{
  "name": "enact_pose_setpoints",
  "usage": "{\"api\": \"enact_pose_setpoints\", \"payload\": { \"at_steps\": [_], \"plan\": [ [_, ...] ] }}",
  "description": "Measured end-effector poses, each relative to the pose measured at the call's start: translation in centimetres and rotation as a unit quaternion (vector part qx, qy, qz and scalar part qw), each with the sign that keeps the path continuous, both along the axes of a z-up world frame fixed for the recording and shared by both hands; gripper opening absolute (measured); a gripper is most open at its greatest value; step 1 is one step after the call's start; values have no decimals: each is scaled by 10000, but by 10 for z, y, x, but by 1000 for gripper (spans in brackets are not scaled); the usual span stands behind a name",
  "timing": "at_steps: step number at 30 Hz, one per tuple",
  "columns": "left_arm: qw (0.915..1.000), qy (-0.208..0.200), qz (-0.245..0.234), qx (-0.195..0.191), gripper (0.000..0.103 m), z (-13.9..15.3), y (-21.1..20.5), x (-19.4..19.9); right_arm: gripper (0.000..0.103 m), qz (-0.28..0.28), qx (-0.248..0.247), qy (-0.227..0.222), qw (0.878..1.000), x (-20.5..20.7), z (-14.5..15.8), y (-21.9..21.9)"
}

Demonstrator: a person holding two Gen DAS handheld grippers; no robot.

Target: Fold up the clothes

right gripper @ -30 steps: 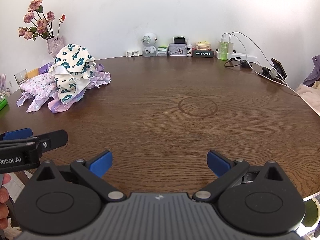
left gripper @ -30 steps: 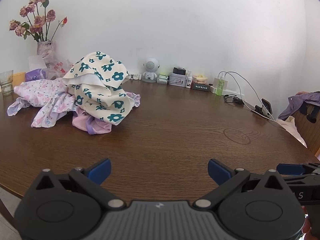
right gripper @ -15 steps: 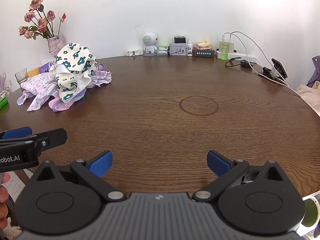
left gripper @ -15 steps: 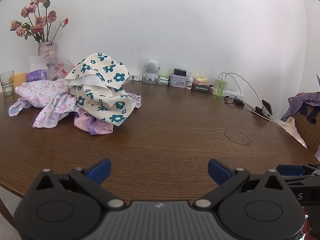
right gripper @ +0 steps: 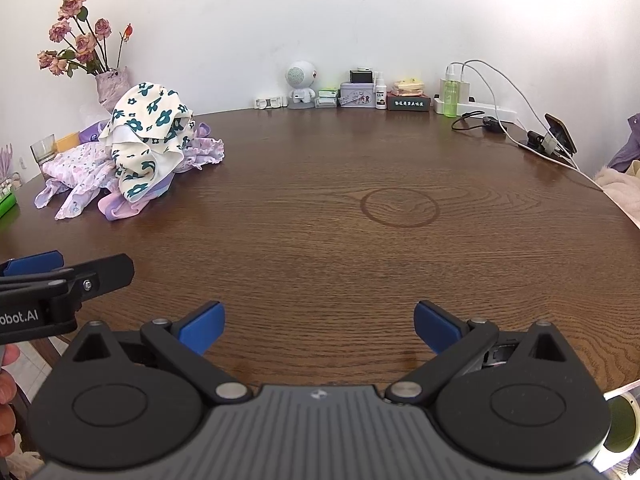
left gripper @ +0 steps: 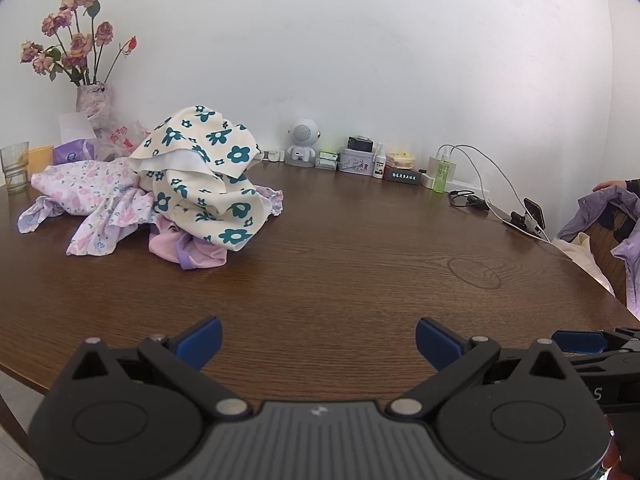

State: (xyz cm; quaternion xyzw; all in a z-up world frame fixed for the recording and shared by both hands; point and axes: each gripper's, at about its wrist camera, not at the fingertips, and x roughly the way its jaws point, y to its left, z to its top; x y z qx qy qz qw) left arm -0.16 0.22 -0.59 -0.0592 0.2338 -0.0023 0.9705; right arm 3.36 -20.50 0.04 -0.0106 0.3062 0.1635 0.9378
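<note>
Cream floral garment (left gripper: pixel 208 184) heaped far-left, both tongs (left gripper: pixel 318 340) (right gripper: pixel 318 326) agape, empty

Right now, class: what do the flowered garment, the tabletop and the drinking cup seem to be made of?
Flowered garment: soft, matte woven cloth, judging by its limp folds. Tabletop: brown wood or wood veneer, grain lines and faint sheen. Drinking cup: clear glass or plastic; see-through.
</note>
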Motion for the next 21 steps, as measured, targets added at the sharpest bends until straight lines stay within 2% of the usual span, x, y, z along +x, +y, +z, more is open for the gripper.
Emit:
{"api": "enact_pose_setpoints", "payload": {
  "at_steps": [21],
  "plan": [
    [10000, -45, -21, 26, 103, 3, 0, -2, 103, 19, -25, -52, 10000, -1, 4, 1]
  ]
}}
